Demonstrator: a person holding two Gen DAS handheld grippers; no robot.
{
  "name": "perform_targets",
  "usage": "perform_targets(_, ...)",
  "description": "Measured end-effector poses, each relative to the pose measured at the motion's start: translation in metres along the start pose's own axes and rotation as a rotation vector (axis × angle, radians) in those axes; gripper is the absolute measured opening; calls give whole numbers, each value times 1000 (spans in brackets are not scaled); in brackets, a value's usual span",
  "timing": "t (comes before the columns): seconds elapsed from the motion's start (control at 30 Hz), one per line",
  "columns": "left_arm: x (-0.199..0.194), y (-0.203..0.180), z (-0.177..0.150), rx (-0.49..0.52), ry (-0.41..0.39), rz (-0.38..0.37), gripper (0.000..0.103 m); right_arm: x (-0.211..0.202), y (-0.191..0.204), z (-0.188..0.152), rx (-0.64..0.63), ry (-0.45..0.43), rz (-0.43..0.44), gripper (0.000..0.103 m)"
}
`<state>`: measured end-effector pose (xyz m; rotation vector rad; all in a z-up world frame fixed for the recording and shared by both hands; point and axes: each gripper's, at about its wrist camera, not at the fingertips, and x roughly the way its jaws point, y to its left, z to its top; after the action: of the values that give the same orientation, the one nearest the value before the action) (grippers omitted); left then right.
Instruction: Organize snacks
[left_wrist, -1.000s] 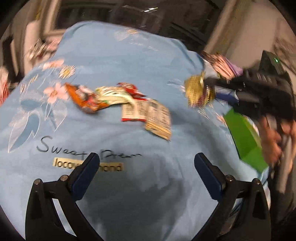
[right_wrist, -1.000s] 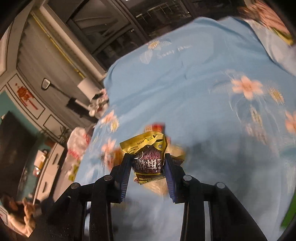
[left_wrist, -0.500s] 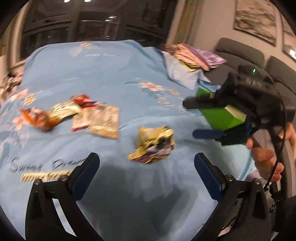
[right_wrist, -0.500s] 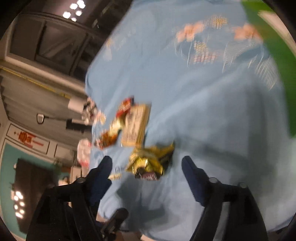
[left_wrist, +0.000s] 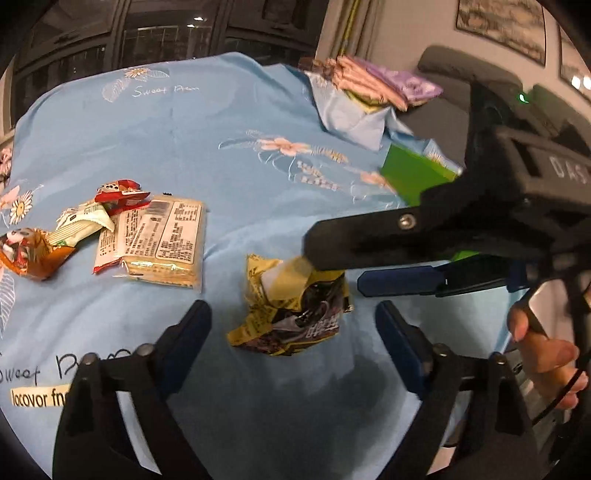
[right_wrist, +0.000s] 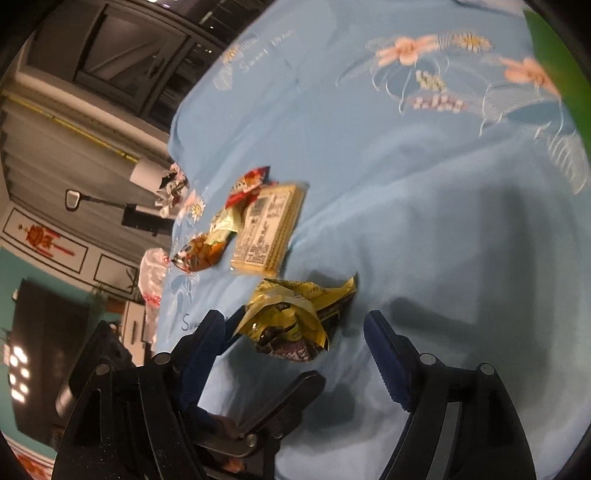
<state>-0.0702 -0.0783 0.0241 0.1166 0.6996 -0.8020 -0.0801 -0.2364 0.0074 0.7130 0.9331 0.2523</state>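
Observation:
A crumpled yellow and dark snack packet (left_wrist: 291, 314) (right_wrist: 295, 317) lies on the light blue flowered cloth (left_wrist: 221, 147). My left gripper (left_wrist: 291, 321) straddles it from the near side. Its jaws are closing, and the blue pads stand clear of the packet on both sides. My right gripper (right_wrist: 295, 332) is open, with the packet lying loose between its fingers. In the left wrist view the right gripper (left_wrist: 336, 264) reaches in from the right, one finger over the packet's top.
A flat cracker pack (left_wrist: 162, 240) (right_wrist: 267, 229) lies left of the yellow packet, with red (left_wrist: 120, 192), white-green (left_wrist: 81, 225) and orange (left_wrist: 29, 254) packets beyond it. A green box (left_wrist: 413, 173) and a heap of pink and purple packets (left_wrist: 369, 88) sit at the far right. A hand (left_wrist: 546, 358) holds the right gripper.
The right gripper opened and let go of the yellow packet, which now lies on the cloth. The left gripper swung right to straddle it, and its jaws have narrowed.

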Motion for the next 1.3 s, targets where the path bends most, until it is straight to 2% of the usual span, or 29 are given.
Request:
perform_targets(0.07,14,3,-1,0,51,39,66,6,-3,0,-11,17,18,69)
perform_targets(0.1,20,6,-2,-16,78,32,66,8,-3,0,-19,19,19,55)
perform_targets(0.13,22,8,0,-31,76,29,63,11,-4,1,-21,14,21,42)
perform_targets(0.17,20,10,2,-46,62,26,53,12,-5,2,-15,-2,35,36)
perform_targets(0.2,18,13,3,-63,49,20,51,12,-4,3,-26,-19,38,31)
perform_targets(0.27,15,17,5,-79,44,7,41,11,-1,3,-41,-53,42,25)
perform_targets(0.4,11,14,7,-58,45,14,40,10,4,3,-52,-51,69,19)
perform_targets(0.47,13,16,5,-66,58,7,40,12,4,4,-62,-45,53,19)
perform_targets(0.5,12,17,5,-73,57,-3,40,14,4,4,-63,-41,40,19)
perform_targets(0.57,12,23,6,-113,59,-11,57,13,5,6,-52,-44,24,22)
perform_targets(0.63,13,33,3,-184,61,-10,60,12,3,8,-31,-32,5,46)
perform_targets(0.67,12,35,2,-197,59,-16,60,11,2,9,-20,-30,-1,54)
perform_targets(0.73,9,33,3,-186,57,-5,61,9,1,8,-5,-54,-13,80)
perform_targets(0.77,8,29,2,-161,60,13,62,9,0,7,7,-65,-26,83)
perform_targets(0.83,8,21,-1,-99,71,51,63,12,0,7,15,-64,-9,84)
perform_targets(0.9,8,14,-2,-59,77,77,70,16,1,8,11,-43,10,84)
perform_targets(0.93,7,12,-3,-47,77,82,77,19,3,8,11,-33,13,84)
perform_targets(1.0,6,13,-4,-40,75,89,80,22,8,6,-12,-22,15,84)
perform_targets(1.07,6,18,-5,-64,79,82,80,25,14,4,-46,-35,-23,84)
perform_targets(1.13,5,26,-4,-117,65,59,78,27,15,4,-57,-49,-33,84)
perform_targets(1.23,8,38,-2,-185,56,20,60,36,10,6,-28,-33,-16,83)
perform_targets(1.3,9,44,-1,-204,58,-6,53,40,9,7,-23,-33,-5,82)
